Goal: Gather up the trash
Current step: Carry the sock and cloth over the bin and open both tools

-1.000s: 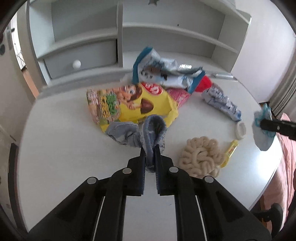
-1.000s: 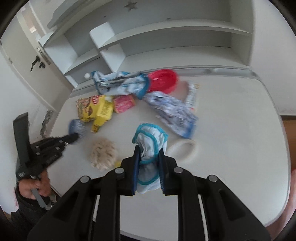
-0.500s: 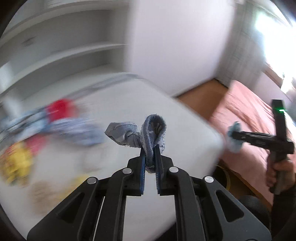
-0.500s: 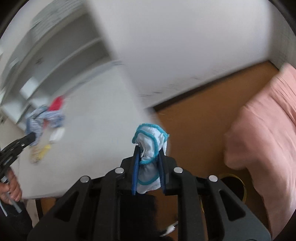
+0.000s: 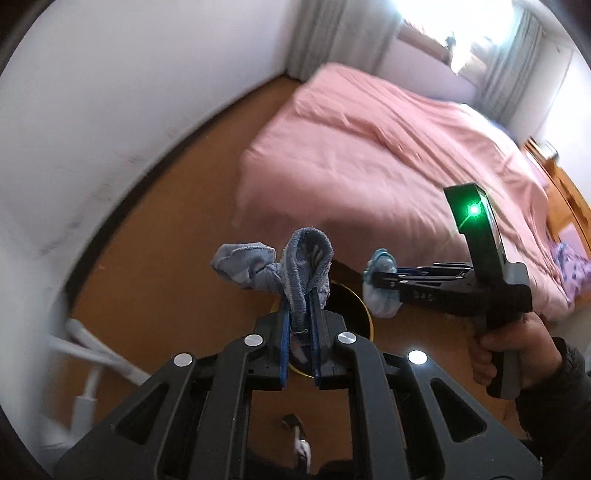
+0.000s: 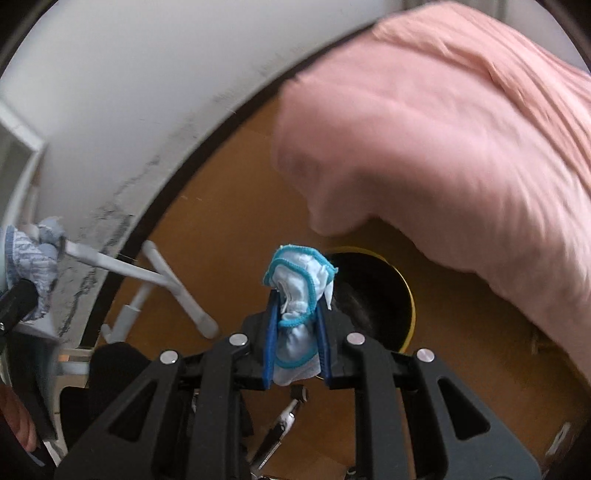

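**Two rags clamped, both grippers over the bin**

Two grippers, each loaded. Your left gripper (image 5: pixel 299 314) has its fingers (image 5: pixel 283 332) pinched tight on a grey-blue cloth (image 5: pixel 291 269); the cloth loops up above the tips and a crumpled end flops out to the left. In the right wrist view the same cloth (image 6: pixel 31 266) shows at the far left edge, with only a dark bit of that gripper in shot.

Your right gripper (image 6: pixel 295 328) is clamped on a white cloth with teal trim (image 6: pixel 297 291); the fabric bunches above the blue pads (image 6: pixel 269 339) and hangs down between them. From the left wrist view you see that gripper (image 5: pixel 380 282) side-on, cloth wad (image 5: pixel 380 295) at its tips, green light lit on the handle unit, your right hand (image 5: pixel 513 350) wrapped round the grip.

Bin: round, dark inside, yellow rim (image 6: pixel 408 310), standing on the brown wood floor (image 6: pixel 221 206). In the right wrist view it sits just past the fingertips, slightly right of them. In the left wrist view the bin (image 5: pixel 351 299) is largely hidden behind your left fingers and the grey-blue cloth. Both cloths are held in the air, not in the bin; exact height above it can't be told.

Around: a bed with a pink cover (image 5: pixel 388 147) near the bin, its corner overhanging close to the rim in the right wrist view. White wall (image 5: pixel 110 92) with a dark skirting strip, scuffed low down. White tube legs (image 6: pixel 166 273) cross on the floor at left. Curtains and a bright window (image 5: pixel 461 33) beyond the bed. Edges are motion-blurred.
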`<state>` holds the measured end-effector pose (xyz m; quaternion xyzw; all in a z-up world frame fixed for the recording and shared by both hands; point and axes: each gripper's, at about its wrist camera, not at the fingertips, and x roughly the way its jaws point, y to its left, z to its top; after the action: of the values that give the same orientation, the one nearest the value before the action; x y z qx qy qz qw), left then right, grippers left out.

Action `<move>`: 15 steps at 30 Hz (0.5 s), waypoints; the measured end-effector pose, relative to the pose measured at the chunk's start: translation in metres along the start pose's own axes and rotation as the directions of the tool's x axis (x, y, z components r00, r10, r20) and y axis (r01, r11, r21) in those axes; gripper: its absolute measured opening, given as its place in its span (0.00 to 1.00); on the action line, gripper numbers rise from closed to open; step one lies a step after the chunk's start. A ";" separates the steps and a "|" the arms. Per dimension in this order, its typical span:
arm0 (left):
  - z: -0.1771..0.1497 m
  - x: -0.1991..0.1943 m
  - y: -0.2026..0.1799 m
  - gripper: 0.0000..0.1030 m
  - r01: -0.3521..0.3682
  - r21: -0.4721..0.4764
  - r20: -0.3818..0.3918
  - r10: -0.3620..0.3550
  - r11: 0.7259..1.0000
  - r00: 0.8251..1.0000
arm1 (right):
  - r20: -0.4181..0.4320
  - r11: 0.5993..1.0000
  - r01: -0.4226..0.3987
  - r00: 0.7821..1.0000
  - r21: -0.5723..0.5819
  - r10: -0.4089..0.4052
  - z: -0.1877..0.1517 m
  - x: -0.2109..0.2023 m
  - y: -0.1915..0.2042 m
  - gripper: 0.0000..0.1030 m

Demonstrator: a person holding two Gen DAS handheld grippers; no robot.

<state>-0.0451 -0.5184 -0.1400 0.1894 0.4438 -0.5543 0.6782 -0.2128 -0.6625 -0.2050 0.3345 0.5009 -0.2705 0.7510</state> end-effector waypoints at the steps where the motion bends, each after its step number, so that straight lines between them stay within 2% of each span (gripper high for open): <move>1: 0.000 0.015 -0.001 0.08 0.016 0.000 -0.018 -0.016 1.000 1.000 | -0.019 1.000 0.005 1.000 0.013 -0.005 -0.003 0.012 -0.008 0.18; 4: -0.009 0.076 -0.008 0.08 0.018 0.010 -0.098 -0.017 1.000 0.995 | -0.073 0.999 0.014 0.997 0.052 -0.010 -0.017 0.044 -0.033 0.18; 7: -0.021 0.126 -0.010 0.08 0.067 -0.031 -0.185 -0.072 0.997 0.980 | -0.130 0.996 0.014 0.992 0.089 -0.003 -0.033 0.073 -0.050 0.18; 11: -0.037 0.166 -0.012 0.08 0.068 -0.043 -0.260 -0.077 0.997 0.963 | -0.202 0.992 0.014 0.979 0.126 0.012 -0.053 0.107 -0.065 0.18; 15: -0.040 0.195 -0.010 0.08 0.073 -0.056 -0.304 -0.087 0.996 0.949 | -0.236 0.989 0.014 0.972 0.146 0.021 -0.064 0.122 -0.071 0.18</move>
<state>-0.0714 -0.6054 -0.3177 0.2398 0.5627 -0.5355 0.5823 -0.2588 -0.6660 -0.3533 0.4194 0.5651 -0.2635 0.6598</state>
